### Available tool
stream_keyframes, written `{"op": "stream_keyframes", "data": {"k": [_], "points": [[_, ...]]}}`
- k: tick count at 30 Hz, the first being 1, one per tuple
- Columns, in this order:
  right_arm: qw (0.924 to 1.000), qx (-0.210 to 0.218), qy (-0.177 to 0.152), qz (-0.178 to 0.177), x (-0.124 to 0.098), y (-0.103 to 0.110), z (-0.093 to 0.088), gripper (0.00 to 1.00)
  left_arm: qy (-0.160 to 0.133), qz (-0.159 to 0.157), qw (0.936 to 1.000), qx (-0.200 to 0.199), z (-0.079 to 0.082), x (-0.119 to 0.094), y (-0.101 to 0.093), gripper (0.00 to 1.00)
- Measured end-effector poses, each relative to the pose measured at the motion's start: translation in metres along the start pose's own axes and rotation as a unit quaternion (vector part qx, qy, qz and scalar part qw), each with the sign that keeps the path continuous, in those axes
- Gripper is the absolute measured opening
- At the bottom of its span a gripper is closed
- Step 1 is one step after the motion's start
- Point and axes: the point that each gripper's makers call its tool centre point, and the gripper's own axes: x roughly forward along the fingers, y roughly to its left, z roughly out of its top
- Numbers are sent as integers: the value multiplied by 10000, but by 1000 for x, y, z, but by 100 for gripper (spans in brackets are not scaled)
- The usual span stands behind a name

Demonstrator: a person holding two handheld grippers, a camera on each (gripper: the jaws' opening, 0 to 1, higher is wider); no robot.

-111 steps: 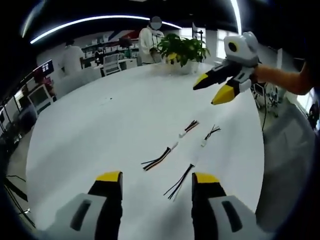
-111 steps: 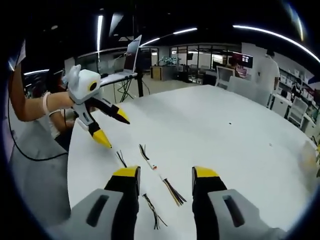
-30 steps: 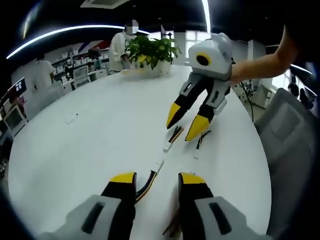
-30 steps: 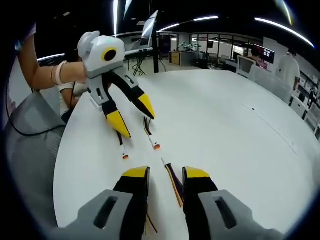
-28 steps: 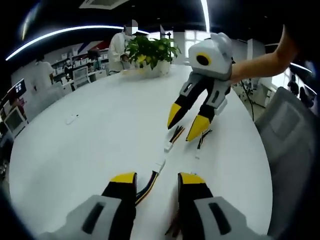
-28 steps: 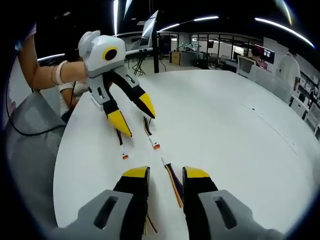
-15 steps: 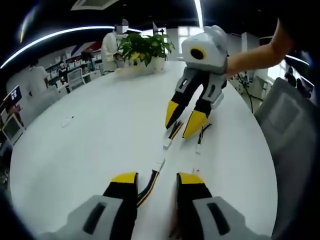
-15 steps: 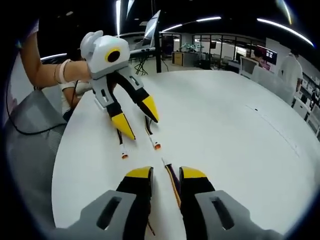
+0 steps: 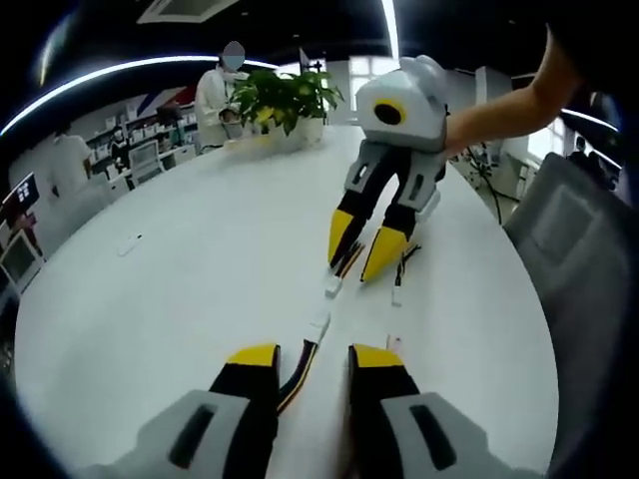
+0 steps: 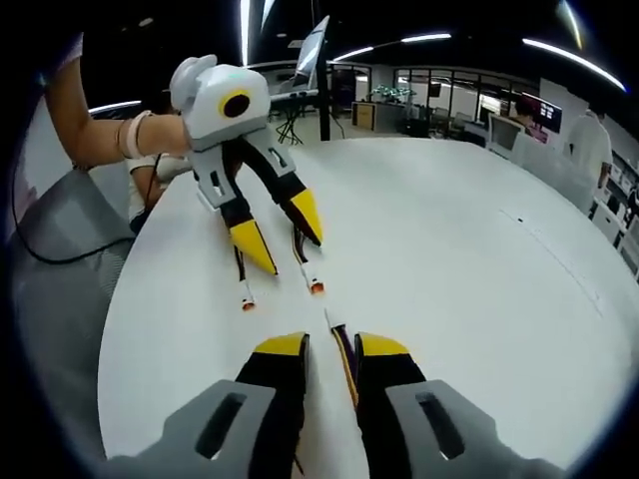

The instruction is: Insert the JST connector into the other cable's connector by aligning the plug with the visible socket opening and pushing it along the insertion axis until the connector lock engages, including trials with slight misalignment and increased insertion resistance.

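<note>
Large white round table [image 9: 180, 289], glossy top. 4 short cable pigtails lie on it near the edge: a multicolour cable with white connector [image 9: 318, 325], a second cable with white connector [image 9: 332, 287] just beyond it, ends facing but apart, a dark-wired cable [image 9: 397, 289] beside them, another small connector [image 9: 391, 342] nearer. A potted plant [image 9: 285, 98] stands at the far side, a small white object [image 9: 129, 243] lies far left.

Both views face each other low across the table [image 9: 180, 259], sharing its cables [image 10: 339, 349].
</note>
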Motion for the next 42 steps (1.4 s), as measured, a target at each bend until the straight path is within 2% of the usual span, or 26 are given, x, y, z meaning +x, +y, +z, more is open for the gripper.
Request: {"op": "stream_keyframes", "data": {"k": [5,8,9,14,20,23,28,32,42], "points": [[10000,-19,11,-23,1,-2,-1,15,-92,-65,9999,-59,1,2,-3,21],[10000,-86,35,-7,3,-2,-1,15,127,25,9998,176,-6,2,1,21],[9999,-123,36,17,3,-1,-1,15,-21,-8,10000,47,-1,2,1,21],[9998,-157,26,94,7,0,-1,14,-18,-46,9998,177,-2,2,3,21],[9998,-170,-8,138,9,0,0,13,-229,-221,9995,-90,0,5,0,22],[9997,-205,-21,159,9,0,0,13,-295,-226,9993,-67,0,6,0,21],[9996,-194,-48,181,9,-1,0,12,-371,-293,9987,-213,1,10,0,21],[9996,-205,-57,170,10,-2,0,11,-413,-326,9985,-177,1,10,-2,20],[9995,-273,-85,156,10,-2,1,9,-468,-266,9981,-286,2,12,0,14]]}}
